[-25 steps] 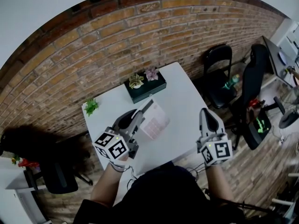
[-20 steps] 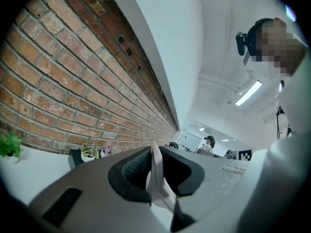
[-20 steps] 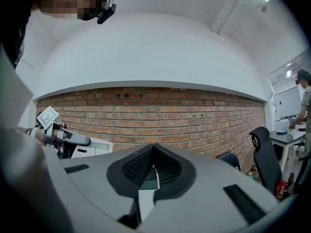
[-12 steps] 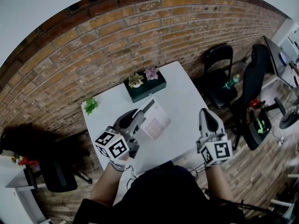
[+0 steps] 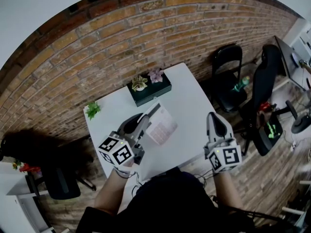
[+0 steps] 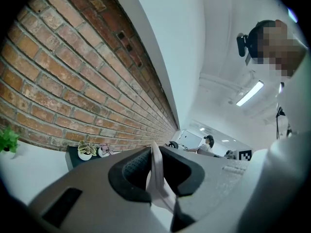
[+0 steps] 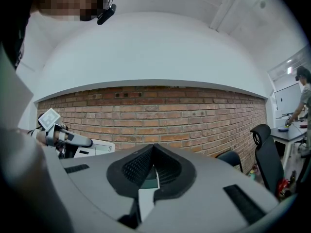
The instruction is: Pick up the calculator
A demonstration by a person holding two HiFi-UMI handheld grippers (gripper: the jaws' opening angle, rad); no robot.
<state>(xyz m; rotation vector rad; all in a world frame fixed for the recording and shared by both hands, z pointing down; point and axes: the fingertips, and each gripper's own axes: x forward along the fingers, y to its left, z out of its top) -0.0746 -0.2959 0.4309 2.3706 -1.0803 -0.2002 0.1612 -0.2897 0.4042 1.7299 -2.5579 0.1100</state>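
Observation:
A flat pinkish-white calculator point(image 5: 162, 125) hangs over the white table point(image 5: 192, 98), tilted, with my left gripper point(image 5: 149, 114) shut on its near edge. In the left gripper view the calculator's thin edge point(image 6: 158, 178) is pinched between the dark pads point(image 6: 133, 166). My right gripper point(image 5: 215, 116) hovers level at the table's right front edge, shut with nothing in it; its pads point(image 7: 141, 166) meet in the right gripper view. That view also shows the left gripper point(image 7: 65, 140) off to the left, with the calculator point(image 7: 97, 148) in it.
A dark planter box point(image 5: 150, 92) with two small potted plants stands at the table's back by the brick wall point(image 5: 121, 38). A small green plant point(image 5: 93, 110) sits at the back left corner. A black chair point(image 5: 227, 76) and an office chair point(image 5: 262, 89) stand to the right.

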